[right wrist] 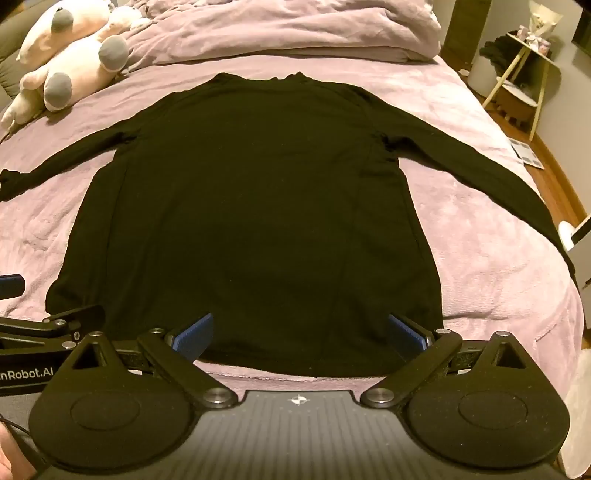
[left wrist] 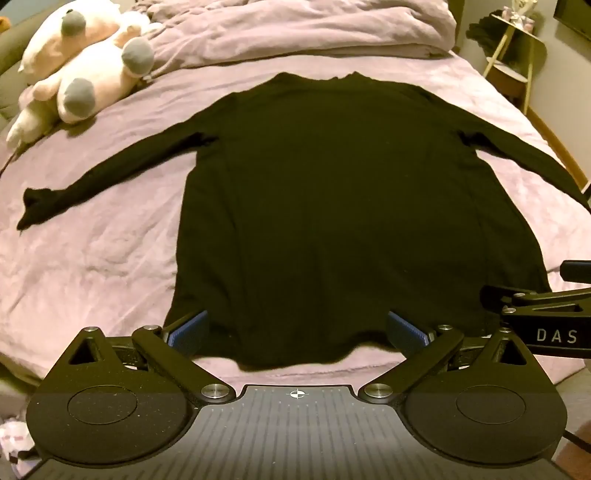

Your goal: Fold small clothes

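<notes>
A black long-sleeved top (left wrist: 325, 206) (right wrist: 251, 206) lies flat on the pink bed cover, collar at the far end, hem nearest me, both sleeves spread out to the sides. My left gripper (left wrist: 297, 330) hovers over the hem, jaws wide open, blue pads (left wrist: 188, 330) apart with nothing between them. My right gripper (right wrist: 301, 332) hangs over the hem further right, also open and empty. Each gripper's side shows at the edge of the other's view. The right sleeve's end runs off the bed's edge.
A white plush toy (left wrist: 88, 62) (right wrist: 70, 55) lies at the bed's far left. A bunched pink duvet (left wrist: 295, 29) sits beyond the collar. A small side table (right wrist: 524, 81) stands on the floor to the right of the bed.
</notes>
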A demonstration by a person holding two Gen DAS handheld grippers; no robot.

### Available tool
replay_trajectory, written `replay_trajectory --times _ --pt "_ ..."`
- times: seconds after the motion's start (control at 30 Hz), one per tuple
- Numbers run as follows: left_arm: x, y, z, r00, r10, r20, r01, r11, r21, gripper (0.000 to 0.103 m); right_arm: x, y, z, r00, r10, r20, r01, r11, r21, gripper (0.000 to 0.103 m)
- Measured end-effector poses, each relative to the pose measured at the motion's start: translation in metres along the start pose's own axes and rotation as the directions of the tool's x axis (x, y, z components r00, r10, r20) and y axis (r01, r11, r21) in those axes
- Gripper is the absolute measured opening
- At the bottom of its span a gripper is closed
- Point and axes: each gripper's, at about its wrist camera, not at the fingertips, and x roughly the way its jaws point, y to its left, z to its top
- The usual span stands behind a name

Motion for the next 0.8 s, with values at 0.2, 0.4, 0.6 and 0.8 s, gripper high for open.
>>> replay_trajectory --times 0.2,0.4,0.6,0.8 --pt "-0.0006 -0.0004 -0.0007 1.0 -0.001 -0.003 0.001 1.0 -0.01 0.103 -0.0015 0.0 -0.0004 1.0 -0.001 0.003 0.001 1.0 0.0 0.099" --pt "-0.0013 -0.0001 0.0 1.0 -0.004 -0.006 0.004 1.0 -0.01 0.103 -0.0013 0.0004 0.0 1.0 -0.002 0.003 0.002 1.0 -0.001 0.099" --pt "-0.0009 0.0002 0.0002 1.0 -0.004 -0.006 0.004 1.0 -0.01 0.103 -0.0017 0.0007 0.0004 1.0 -0.002 0.003 0.002 1.0 0.0 0.099" --pt "-0.001 0.0004 0.0001 1.0 -0.006 -0.009 0.006 1.0 -0.012 0.103 -0.0016 0.0005 0.0004 1.0 -0.002 0.003 0.002 1.0 0.0 0.099"
